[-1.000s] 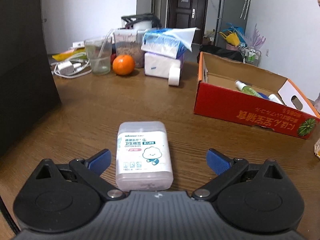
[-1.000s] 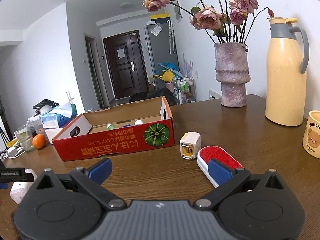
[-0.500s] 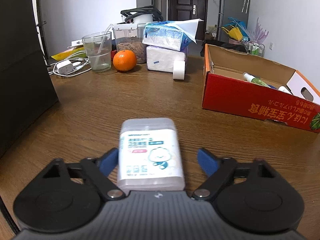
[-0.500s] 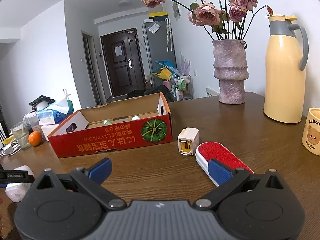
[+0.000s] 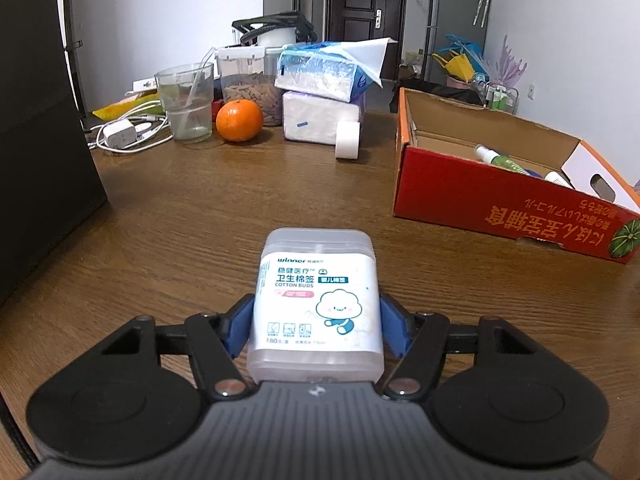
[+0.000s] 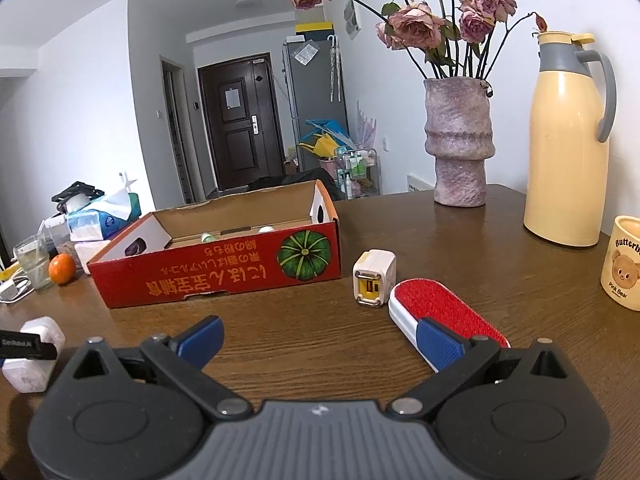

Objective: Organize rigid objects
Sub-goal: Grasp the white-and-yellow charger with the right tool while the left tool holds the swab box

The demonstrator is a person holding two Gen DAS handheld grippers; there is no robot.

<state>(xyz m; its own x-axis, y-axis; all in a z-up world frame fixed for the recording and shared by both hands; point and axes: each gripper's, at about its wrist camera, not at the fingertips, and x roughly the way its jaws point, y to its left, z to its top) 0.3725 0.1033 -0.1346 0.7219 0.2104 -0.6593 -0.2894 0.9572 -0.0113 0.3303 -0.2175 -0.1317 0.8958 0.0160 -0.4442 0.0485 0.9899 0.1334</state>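
My left tongs (image 5: 316, 326) have just been closing, and the blue pads (image 5: 237, 330) now sit against both sides of the cotton buds box (image 5: 316, 304), so I'm gripping it. The box is a translucent white plastic case w/ a cloud cartoon on the label, lying flat between the fingers, far end pointing away from me, over the brown wood table (image 5: 200, 216). Can't tell if its underside touches the wood.

Ahead and to the right sits the red cardboard box (image 5: 500, 204), open on top, w/ a green-labelled spray bottle (image 5: 498, 158) inside. Further back on the left: an orange (image 5: 239, 120), a clear cup (image 5: 186, 102), stacked tissue packs (image 5: 324, 92), a white charger w/ cable (image 5: 120, 134).

My right tongs (image 6: 318, 338) are spread wide, w/ nothing between the fingers, just bare table. A red lint brush (image 6: 444, 312) lies under the right-side finger; can't tell if they touch. A small white plug adapter (image 6: 374, 278) stands just beside the brush, near the red box's pumpkin-print corner. Further right: a vase of roses (image 6: 458, 140), a cream thermos jug (image 6: 568, 140) and a bear mug (image 6: 624, 264).
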